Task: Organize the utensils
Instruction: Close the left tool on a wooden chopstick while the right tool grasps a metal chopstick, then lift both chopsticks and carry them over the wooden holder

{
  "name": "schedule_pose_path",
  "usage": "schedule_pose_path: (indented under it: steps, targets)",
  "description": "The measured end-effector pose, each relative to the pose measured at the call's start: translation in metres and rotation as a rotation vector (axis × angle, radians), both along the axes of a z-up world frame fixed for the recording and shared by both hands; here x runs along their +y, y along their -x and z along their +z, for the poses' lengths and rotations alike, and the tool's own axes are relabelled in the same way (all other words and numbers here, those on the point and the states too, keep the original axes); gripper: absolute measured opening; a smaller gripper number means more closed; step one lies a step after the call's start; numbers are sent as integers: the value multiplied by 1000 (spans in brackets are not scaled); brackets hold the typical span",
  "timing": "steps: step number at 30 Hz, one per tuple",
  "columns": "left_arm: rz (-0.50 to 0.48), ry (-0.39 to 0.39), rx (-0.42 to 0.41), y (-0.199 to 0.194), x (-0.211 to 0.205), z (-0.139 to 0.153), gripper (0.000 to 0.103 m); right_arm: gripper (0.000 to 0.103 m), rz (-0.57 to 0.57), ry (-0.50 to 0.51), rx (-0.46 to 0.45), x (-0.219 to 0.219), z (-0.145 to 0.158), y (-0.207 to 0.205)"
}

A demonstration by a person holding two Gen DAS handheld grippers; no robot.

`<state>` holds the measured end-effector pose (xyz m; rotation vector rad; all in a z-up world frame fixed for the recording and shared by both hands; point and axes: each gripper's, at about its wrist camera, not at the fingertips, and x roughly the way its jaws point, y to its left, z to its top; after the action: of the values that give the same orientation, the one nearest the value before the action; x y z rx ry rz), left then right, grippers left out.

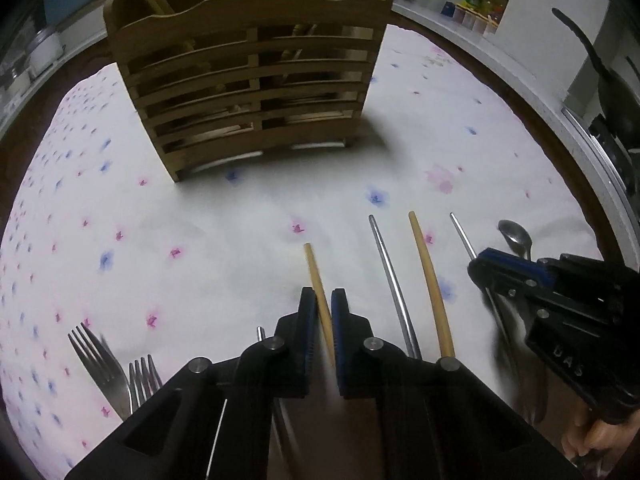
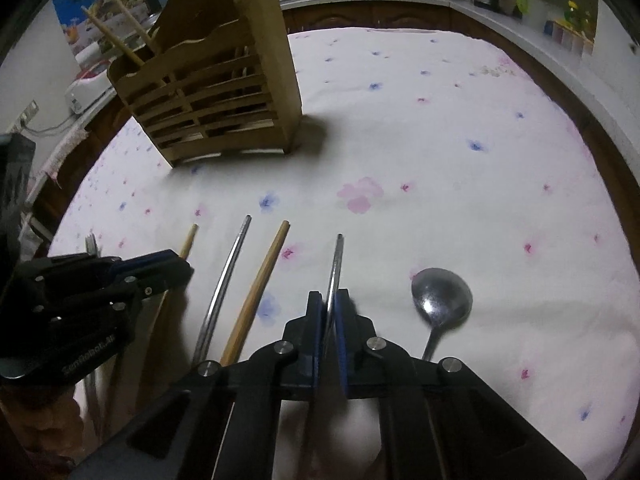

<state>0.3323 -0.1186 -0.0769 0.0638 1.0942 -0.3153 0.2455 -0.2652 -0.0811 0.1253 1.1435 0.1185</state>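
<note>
Both claws are clamped down right now. My left gripper (image 1: 323,300) has its blue pads pinched tight on a wooden chopstick (image 1: 316,276), whose tip pokes out ahead of the fingers toward the wooden utensil holder (image 1: 248,80). My right gripper (image 2: 328,304) is closed just as tightly on a thin metal chopstick (image 2: 337,260), its tip likewise pointing up the cloth toward the holder.

I take that slatted holder as my landmark. It stands upright on the white flowered tablecloth (image 2: 440,140), well apart from everything I am gripping, with a pair of wooden chopsticks (image 2: 120,36) leaning out of its left compartment. More handles stick up from its right side, but I cannot make out what they are.

On the near side of the holder the loose utensils lie in a row, roughly parallel. Between my two held sticks rest a second metal chopstick (image 2: 224,280) and a second wooden chopstick (image 2: 260,292), side by side, not touching. A metal spoon (image 2: 440,300) lies bowl-up just right of my right gripper, farthest from the holder's front to the right. Two forks (image 1: 108,364) lie off to the left of my left gripper, tines pointing toward the holder, close together.
</note>
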Motion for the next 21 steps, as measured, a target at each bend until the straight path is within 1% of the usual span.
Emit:
schedule_pose_path:
  steps: [3, 5, 9, 12, 18, 21]
  targets:
    - [16, 38, 10, 3, 6, 3, 3, 5, -1, -17, -21, 2, 8, 5]
    - [26, 69, -4, 10, 12, 9, 3, 5, 0, -40, -50, 1, 20, 12]
    - [26, 133, -30, 25, 24, 29, 3, 5, -2, -89, -83, -2, 38, 21]
    - [24, 176, -60, 39, 34, 47, 3, 5, -7, -101, -106, -3, 48, 28]
    - [23, 226, -123, 70, 61, 82, 3, 5, -11, -102, -162, -3, 71, 46]
    - [29, 253, -152, 86, 75, 100, 3, 5, -5, -118, -210, -2, 88, 58]
